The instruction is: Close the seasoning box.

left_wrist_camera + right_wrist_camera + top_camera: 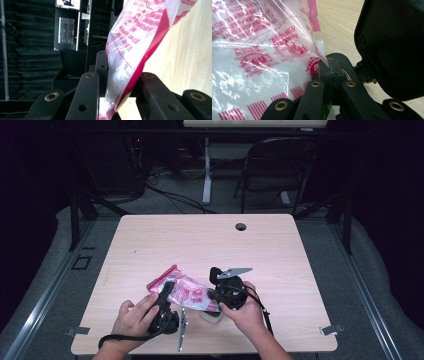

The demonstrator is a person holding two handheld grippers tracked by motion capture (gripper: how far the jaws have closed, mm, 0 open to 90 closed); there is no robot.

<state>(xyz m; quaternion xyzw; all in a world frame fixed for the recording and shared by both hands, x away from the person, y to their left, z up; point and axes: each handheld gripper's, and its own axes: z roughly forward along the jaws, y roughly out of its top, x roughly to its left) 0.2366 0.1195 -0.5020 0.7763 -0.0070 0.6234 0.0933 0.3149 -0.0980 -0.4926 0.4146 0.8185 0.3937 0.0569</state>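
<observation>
While both tongs pinch the pink-printed bag [186, 292] (its edges), left tongs [120, 82] and right tongs [328, 71] clamp its plastic.

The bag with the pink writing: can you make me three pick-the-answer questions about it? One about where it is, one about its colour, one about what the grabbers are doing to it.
1. Where is the plastic bag?
A. At the near edge of the table, between the two hands
B. On the chair
C. On the floor

2. What colour is the printing on the bag?
A. Green
B. Pink-red
C. Blue

3. What is the right gripper doing?
A. Hanging open above the bag
B. Lying flat beside the bag
C. Pinching the bag's edge with its fingers shut

Answers:
1 A: the high view shows it over the wooden top between both hands.
2 B: pink-red characters and stripes cover the clear film.
3 C: the right gripper view shows the fingers closed together on the film; the left gripper holds the bag too.
</observation>
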